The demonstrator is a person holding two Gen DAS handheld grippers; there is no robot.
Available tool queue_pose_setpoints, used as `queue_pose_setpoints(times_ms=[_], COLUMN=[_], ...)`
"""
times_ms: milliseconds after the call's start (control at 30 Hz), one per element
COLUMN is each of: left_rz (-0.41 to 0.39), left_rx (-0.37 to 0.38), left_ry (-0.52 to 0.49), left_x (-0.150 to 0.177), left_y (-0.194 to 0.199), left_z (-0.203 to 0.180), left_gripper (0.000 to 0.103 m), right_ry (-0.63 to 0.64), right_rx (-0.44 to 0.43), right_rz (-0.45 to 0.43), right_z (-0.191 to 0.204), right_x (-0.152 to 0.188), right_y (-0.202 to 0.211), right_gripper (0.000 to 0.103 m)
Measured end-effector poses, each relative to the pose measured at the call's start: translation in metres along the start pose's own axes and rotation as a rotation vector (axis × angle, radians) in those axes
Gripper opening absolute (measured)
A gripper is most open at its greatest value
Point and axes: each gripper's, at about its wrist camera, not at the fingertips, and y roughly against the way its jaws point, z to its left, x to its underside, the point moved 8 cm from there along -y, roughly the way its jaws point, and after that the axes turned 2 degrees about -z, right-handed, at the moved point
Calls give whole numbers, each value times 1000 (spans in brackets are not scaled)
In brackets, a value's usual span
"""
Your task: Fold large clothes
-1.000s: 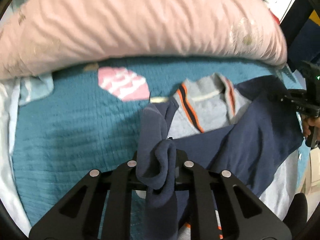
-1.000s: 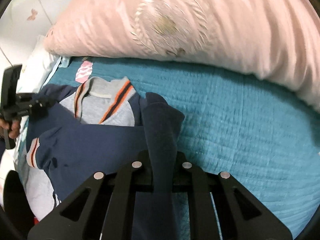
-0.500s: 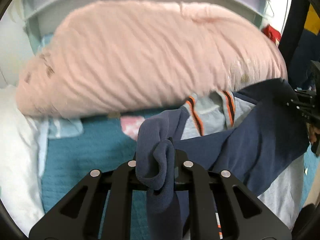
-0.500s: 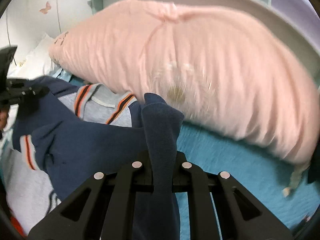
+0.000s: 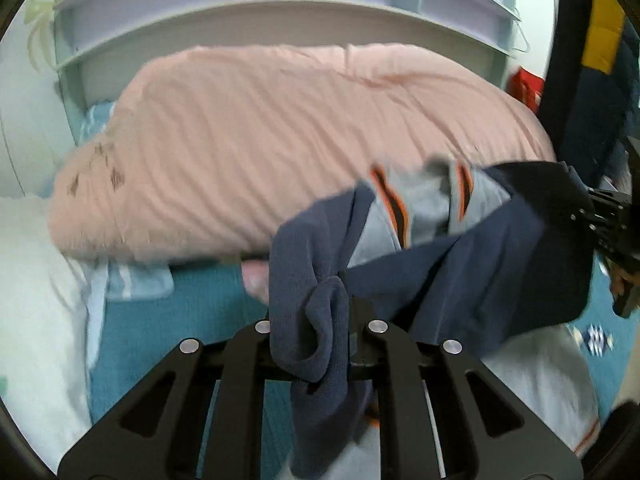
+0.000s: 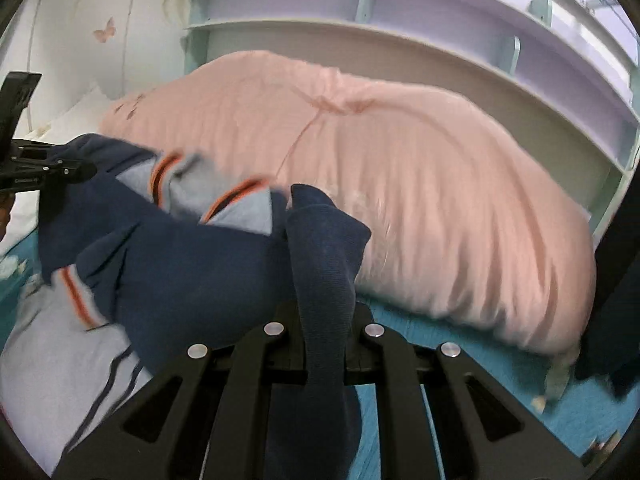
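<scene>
Hanging between the two tools, the navy sweatshirt (image 5: 480, 264) was off the bed, its grey collar with orange and dark stripes (image 5: 424, 208) sagging open toward the pillow. The left gripper (image 5: 320, 320) was clamped narrow on a bunched fold of the navy fabric, which spilled over and down between its black fingers. The right gripper (image 6: 324, 312) was likewise pinched tight on a thick ridge of the same garment, the cloth draped over its jaws. In the right wrist view a cuff with an orange stripe (image 6: 76, 296) dangled at the lower left, with pale grey fabric below it. Each view caught the opposite tool at its edge, gripping the far shoulder of the sweatshirt.

Behind the garment lay a large pink pillow (image 6: 420, 200), blurred, resting on a teal quilted bedspread (image 5: 132, 332). A white pillow (image 5: 36, 300) sat at the left of the left wrist view, with a light blue striped cloth (image 5: 136, 280) just beside it under the pink pillow. A lilac headboard with shelves (image 6: 400, 32) rose behind everything.
</scene>
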Motion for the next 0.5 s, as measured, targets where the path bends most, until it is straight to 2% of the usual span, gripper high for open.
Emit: queue_pose_setpoints(times_ms=[100,267,367,500], left_rz=[11,-14,-12,37], left_rx=[32,33,21,34], left_ry=[6,-38,-57,-44], left_x=[23,51,76,122], left_y=[23,73,101,129], left_z=[-9,-31,-42,-56], left_gripper=[13,13,13,13], right_ry=[-12,15,100,187], right_rx=[-11,-27,-21,-32], right_rz=[-4,-8,-2,36], right_z=[11,35,54,81], right_x=[13,31,46,74], right_y=[20,69,101,132], right_gripper=[8,8,9,9])
